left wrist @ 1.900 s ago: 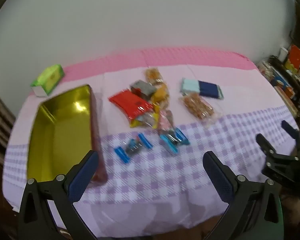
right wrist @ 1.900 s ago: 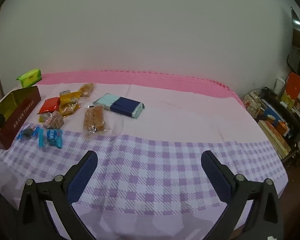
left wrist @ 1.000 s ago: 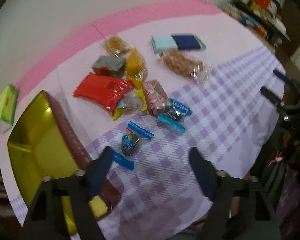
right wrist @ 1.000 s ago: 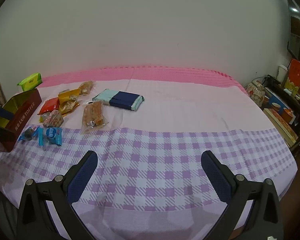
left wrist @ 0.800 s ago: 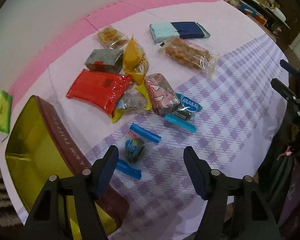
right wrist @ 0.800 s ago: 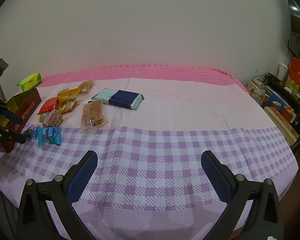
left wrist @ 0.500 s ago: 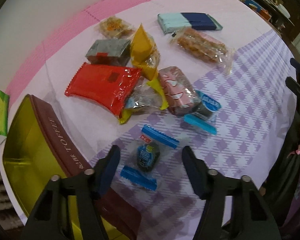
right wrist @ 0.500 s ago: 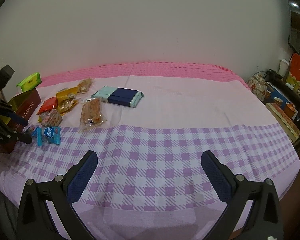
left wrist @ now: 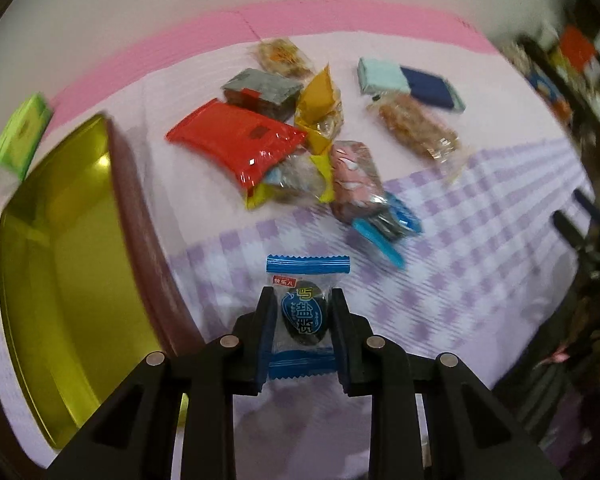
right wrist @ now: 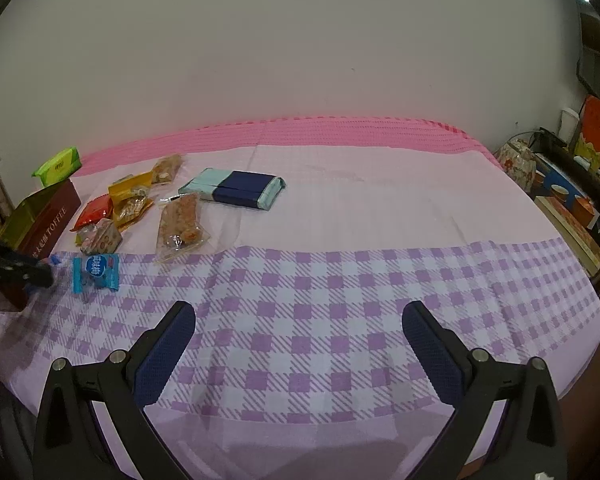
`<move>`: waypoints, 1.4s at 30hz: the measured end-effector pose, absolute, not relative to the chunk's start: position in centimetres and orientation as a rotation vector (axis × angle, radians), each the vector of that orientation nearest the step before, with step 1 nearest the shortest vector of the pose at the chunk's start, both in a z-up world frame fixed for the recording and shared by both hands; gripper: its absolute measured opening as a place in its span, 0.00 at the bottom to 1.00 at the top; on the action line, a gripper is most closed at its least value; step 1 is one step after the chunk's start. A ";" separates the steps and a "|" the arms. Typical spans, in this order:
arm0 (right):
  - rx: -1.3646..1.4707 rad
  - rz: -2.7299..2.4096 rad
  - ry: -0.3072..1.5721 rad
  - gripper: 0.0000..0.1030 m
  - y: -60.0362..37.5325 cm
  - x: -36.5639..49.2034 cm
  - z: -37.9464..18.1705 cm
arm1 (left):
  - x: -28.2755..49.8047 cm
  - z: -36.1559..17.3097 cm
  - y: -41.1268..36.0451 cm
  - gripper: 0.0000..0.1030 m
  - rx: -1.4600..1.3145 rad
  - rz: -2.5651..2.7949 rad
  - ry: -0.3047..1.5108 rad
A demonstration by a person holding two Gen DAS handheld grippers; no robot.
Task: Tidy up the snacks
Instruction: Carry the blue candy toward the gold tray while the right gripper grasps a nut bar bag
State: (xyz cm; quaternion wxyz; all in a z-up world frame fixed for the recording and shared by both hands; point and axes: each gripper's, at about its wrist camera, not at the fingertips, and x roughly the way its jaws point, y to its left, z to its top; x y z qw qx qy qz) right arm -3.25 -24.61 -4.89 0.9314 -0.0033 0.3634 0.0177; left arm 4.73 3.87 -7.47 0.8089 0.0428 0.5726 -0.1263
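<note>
- Since 0.5 s ago the left gripper [left wrist: 302, 316] has closed in on the blue-wrapped candy [left wrist: 305, 313], which lay loose on the cloth between wide jaws; now it's pinched between both pads, lifted off the cloth.
- Candy sits upright in the grip, just right of the gold tin [left wrist: 56, 240], above the checked tablecloth [left wrist: 480, 272].
- Tin holds nothing visible; maroon wall reads TOFFEE in the right wrist view.
- Rest of pile beyond: red packet [left wrist: 232, 140], yellow packet [left wrist: 320, 108], pink packet [left wrist: 354, 176], 2nd blue candy [right wrist: 96, 272], nut bar [right wrist: 179, 228], teal/navy pack [right wrist: 236, 188].
- Right gripper [right wrist: 300, 354] hovers w/ jaws spread wide, nothing in them, over the purple checks, well apart from the snacks.
</note>
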 end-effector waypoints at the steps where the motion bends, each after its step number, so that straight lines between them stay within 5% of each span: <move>1: -0.009 0.036 0.745 1.00 -24.6 -3.3 -4.9 | 3.8 -7.1 3.9 0.26 0.071 -0.258 1.217; 18: -0.037 0.195 0.767 1.00 -21.6 -1.3 -3.4 | 0.1 0.2 5.5 0.26 -0.052 -0.157 1.077; 30: -0.240 0.307 0.906 0.78 -14.4 8.4 -4.5 | -0.1 1.7 9.8 0.26 -0.106 -0.081 1.012; 36: -0.282 0.328 0.970 0.78 -12.6 10.6 -6.2 | 0.2 1.7 10.7 0.26 -0.122 -0.074 1.012; 38: -0.294 0.325 0.992 0.68 -12.1 11.1 -6.8 | 0.3 1.7 11.1 0.26 -0.126 -0.065 1.014; 40: -0.290 0.336 1.035 0.38 -11.8 11.6 -7.4 | 0.4 1.7 11.7 0.26 -0.144 -0.061 1.019; 42: -0.262 0.338 1.050 0.35 -11.9 12.0 -7.7 | 0.7 1.7 12.4 0.26 -0.156 -0.045 1.026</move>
